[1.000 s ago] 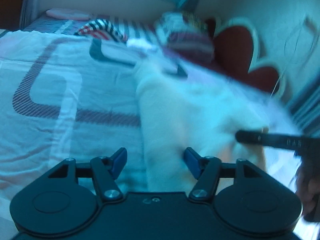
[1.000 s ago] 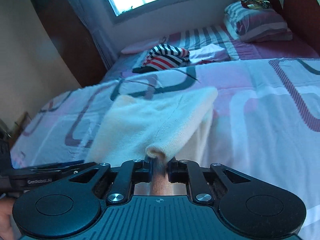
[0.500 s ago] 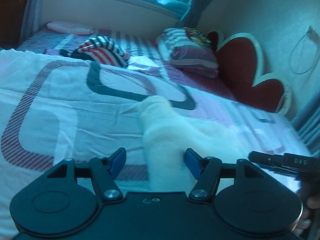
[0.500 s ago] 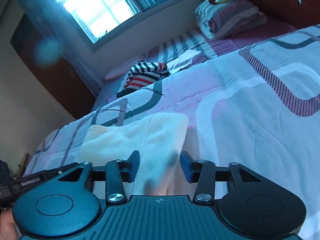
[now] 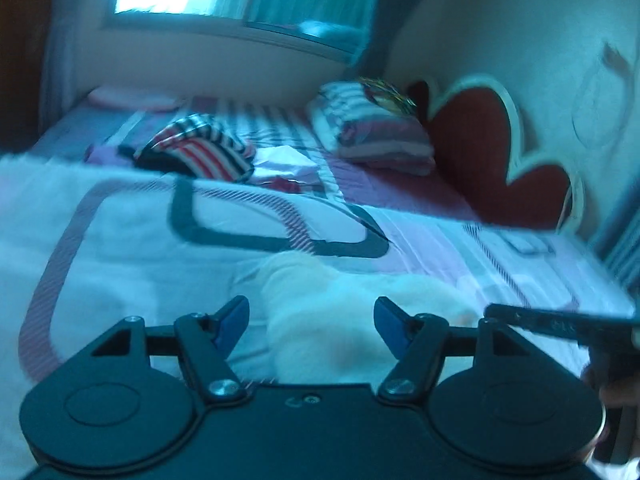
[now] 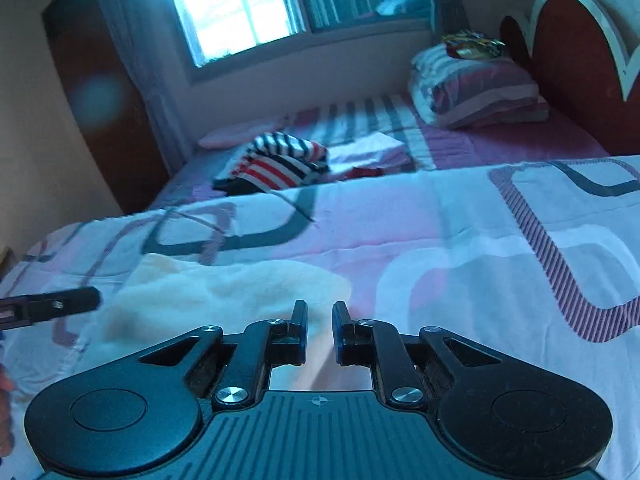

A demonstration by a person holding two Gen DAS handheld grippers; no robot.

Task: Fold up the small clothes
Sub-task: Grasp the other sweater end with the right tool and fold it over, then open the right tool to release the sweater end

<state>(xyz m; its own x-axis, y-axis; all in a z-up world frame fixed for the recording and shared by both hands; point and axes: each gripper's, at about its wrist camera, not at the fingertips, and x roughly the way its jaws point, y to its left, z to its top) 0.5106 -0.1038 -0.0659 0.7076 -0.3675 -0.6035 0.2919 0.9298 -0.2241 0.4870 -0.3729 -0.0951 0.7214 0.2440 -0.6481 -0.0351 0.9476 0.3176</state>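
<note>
Lettering on right gripper [image 5: 560, 322], apparently unreadable

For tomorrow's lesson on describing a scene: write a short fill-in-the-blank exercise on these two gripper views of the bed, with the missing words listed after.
1. The cream cloth lies on the patterned ____.
2. The left gripper has its blue-tipped jaws standing ____.
3. The striped garment has red, white and ____ stripes.
4. The red headboard is shaped like a ____.

Missing words: bedspread; open; dark; heart
</note>
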